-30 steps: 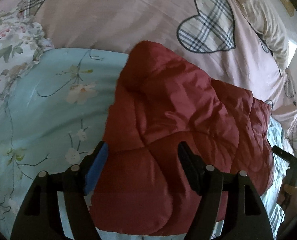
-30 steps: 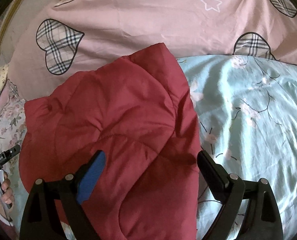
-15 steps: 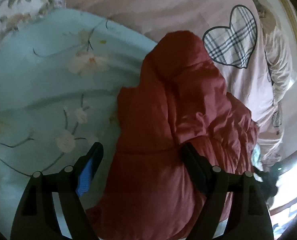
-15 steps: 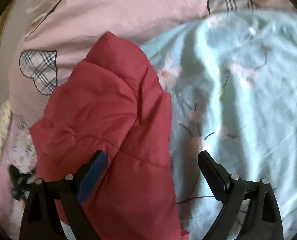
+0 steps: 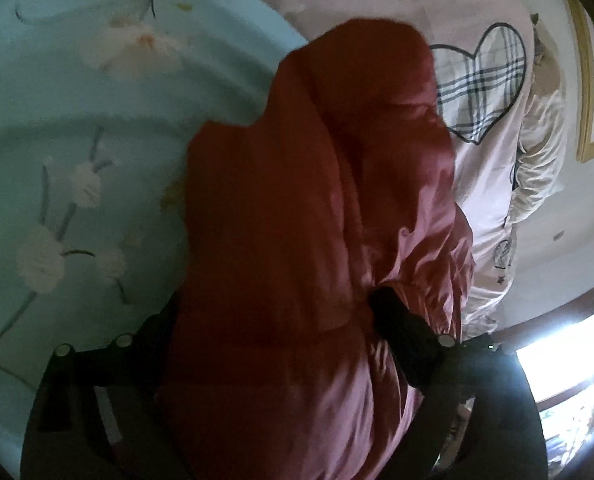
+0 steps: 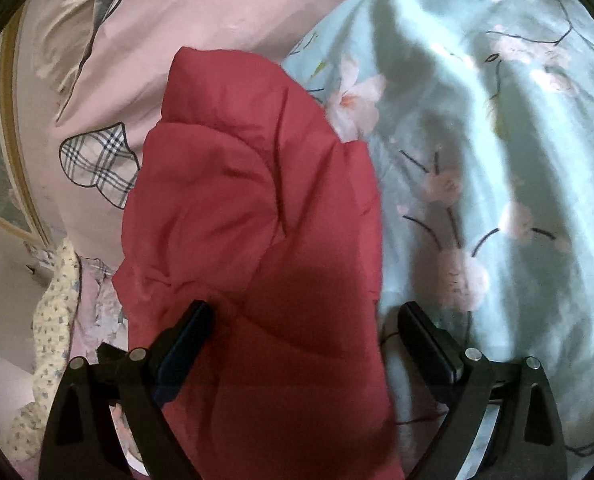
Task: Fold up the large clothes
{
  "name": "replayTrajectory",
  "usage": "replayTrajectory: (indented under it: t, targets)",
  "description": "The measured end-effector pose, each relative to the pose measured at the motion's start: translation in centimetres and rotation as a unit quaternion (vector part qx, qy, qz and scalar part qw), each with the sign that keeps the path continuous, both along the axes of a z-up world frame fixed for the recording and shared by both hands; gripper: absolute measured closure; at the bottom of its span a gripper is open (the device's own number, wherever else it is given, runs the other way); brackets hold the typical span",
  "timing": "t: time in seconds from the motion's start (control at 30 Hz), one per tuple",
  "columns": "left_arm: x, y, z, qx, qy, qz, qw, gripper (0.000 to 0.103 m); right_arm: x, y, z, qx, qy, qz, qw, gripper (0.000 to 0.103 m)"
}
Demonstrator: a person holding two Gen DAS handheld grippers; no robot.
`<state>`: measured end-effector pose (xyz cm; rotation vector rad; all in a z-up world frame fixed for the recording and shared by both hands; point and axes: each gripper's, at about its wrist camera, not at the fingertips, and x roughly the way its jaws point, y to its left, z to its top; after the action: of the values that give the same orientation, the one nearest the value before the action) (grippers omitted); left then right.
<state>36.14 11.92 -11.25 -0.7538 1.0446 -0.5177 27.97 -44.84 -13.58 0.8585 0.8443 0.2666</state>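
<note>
A red padded jacket (image 5: 309, 220) lies bunched on a light blue floral sheet (image 5: 57, 120). In the left wrist view my left gripper (image 5: 277, 320) is open, its jaws set wide on either side of the jacket's near part; the left finger is partly hidden by the cloth. In the right wrist view the jacket (image 6: 257, 220) runs between the wide-open jaws of my right gripper (image 6: 305, 320), with its right edge falling inside the right finger (image 6: 429, 340). Neither gripper pinches the cloth.
A pink quilt with plaid hearts (image 5: 481, 80) lies behind the jacket; it also shows in the right wrist view (image 6: 157, 40). A cream garment (image 5: 541, 160) and a framed picture (image 5: 593, 80) are at the right. A bright window (image 5: 569, 360) is at the lower right.
Both grippers have tilted and moved closer over the jacket, which now looks more bunched and upright in view. Both stayed open.
</note>
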Motion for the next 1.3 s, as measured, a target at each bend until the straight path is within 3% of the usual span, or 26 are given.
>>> replayTrajectory:
  t: [0.13, 0.3, 0.67, 1.0, 1.3]
  targets:
    - [0.2, -0.4, -0.3, -0.012, 0.001, -0.006, 0.9999, 0.011, 0.6, 1.3, 0.1, 0.003, 0.005, 0.027, 1.0, 0.009]
    - [-0.2, -1.0, 0.4, -0.005, -0.016, -0.01, 0.9998, 0.028, 1.0, 2.9, 0.4, -0.012, 0.01, 0.041, 0.999, 0.015]
    - [-2.0, -1.5, 3.4, 0.006, -0.056, -0.02, 0.9982, 0.055, -0.5, 3.1, 2.7, -0.014, -0.01, 0.053, 0.998, 0.054]
    - [-8.0, -0.5, 6.4, 0.012, -0.076, -0.05, 0.9958, 0.057, -6.6, 5.1, 5.4, -0.027, -0.013, 0.09, 0.996, 0.058]
    - [-15.1, 1.7, 6.3, 0.006, -0.063, -0.07, 0.9955, 0.057, -14.3, 6.7, 4.6, -0.006, -0.003, 0.101, 0.995, 0.058]
